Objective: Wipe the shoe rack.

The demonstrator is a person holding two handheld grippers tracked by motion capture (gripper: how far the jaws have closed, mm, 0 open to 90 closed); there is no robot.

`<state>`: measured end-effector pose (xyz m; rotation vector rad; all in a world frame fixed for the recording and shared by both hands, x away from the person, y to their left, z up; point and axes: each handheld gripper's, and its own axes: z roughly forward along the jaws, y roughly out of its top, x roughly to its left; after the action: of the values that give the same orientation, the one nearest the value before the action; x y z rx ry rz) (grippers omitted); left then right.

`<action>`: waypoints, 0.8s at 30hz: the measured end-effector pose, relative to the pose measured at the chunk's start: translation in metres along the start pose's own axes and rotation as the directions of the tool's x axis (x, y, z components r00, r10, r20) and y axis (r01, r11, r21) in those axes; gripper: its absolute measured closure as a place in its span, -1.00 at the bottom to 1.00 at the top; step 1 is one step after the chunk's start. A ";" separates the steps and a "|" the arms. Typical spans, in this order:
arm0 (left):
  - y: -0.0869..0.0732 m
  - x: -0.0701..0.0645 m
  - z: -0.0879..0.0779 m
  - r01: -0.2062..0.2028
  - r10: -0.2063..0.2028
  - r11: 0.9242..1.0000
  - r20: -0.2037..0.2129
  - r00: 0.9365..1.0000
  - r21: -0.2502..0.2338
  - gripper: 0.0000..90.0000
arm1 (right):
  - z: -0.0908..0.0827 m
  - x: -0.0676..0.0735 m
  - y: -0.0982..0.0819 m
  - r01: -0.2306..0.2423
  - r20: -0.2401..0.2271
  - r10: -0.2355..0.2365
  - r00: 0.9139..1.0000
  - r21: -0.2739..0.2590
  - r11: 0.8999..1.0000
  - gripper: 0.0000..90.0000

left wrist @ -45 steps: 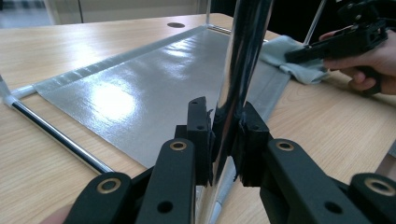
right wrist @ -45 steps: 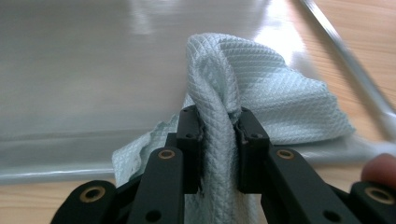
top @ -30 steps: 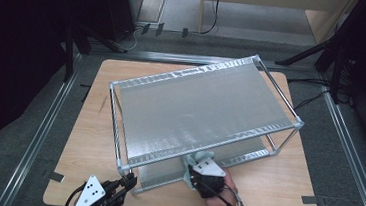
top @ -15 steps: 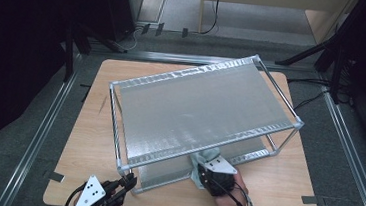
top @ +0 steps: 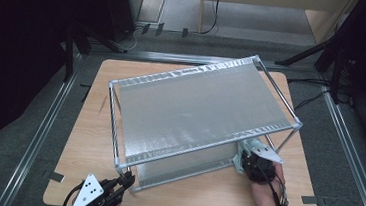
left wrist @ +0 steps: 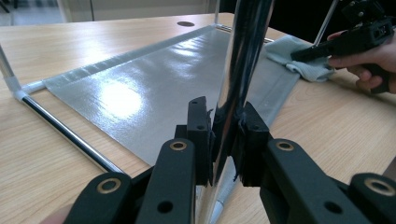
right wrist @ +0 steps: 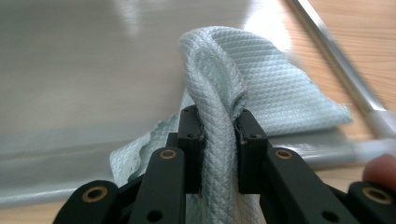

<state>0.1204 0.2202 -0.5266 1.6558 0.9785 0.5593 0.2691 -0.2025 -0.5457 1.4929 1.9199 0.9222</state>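
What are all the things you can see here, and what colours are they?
Two-tier rack of shiny metal poles with silvery-grey sheet shelves: one, silver, standing on the table's middle.
Pale green quilted cloth: one, lying on the lower shelf's near right end.
Light wooden table: one, tan, under the rack.
Grey floor with metal rails: around the table.
Left gripper: one, black, shut on the rack's near left corner pole.
Right gripper: one, black, shut on the cloth.
Person's right hand: one, behind the right gripper.
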 end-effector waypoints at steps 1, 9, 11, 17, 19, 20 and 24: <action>0.000 0.000 0.000 0.001 -0.001 1.000 -0.002 1.000 0.000 0.77 | 0.000 0.006 -0.001 0.004 -0.021 -0.004 1.000 0.003 1.000 0.70; 0.000 -0.001 0.002 0.007 -0.007 1.000 -0.002 1.000 -0.004 0.77 | -0.004 0.106 -0.010 0.147 -0.195 -0.148 0.970 -0.020 0.989 0.70; 0.000 -0.001 0.002 0.007 -0.007 1.000 -0.001 1.000 -0.005 0.77 | -0.007 0.136 -0.013 0.203 -0.253 -0.205 0.945 -0.037 0.979 0.70; 0.000 -0.003 0.003 0.007 -0.007 1.000 -0.006 1.000 -0.006 0.77 | -0.021 0.200 -0.023 0.349 -0.372 -0.364 0.854 -0.109 0.931 0.70; 0.000 -0.003 0.003 0.010 -0.010 1.000 -0.009 1.000 -0.006 0.77 | -0.022 0.200 -0.023 0.362 -0.384 -0.376 0.843 -0.113 0.925 0.68; 0.000 -0.004 0.003 0.012 -0.012 1.000 -0.010 1.000 -0.005 0.76 | -0.021 0.195 -0.022 0.367 -0.385 -0.381 0.841 -0.112 0.923 0.67; 0.000 -0.004 0.003 0.002 -0.002 1.000 -0.015 1.000 -0.002 0.77 | -0.012 0.154 -0.013 0.337 -0.302 -0.341 0.890 -0.068 0.939 0.67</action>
<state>0.1210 0.2150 -0.5269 1.6511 0.9894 0.5719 0.2142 -0.0574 -0.5491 0.9956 2.2990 1.0477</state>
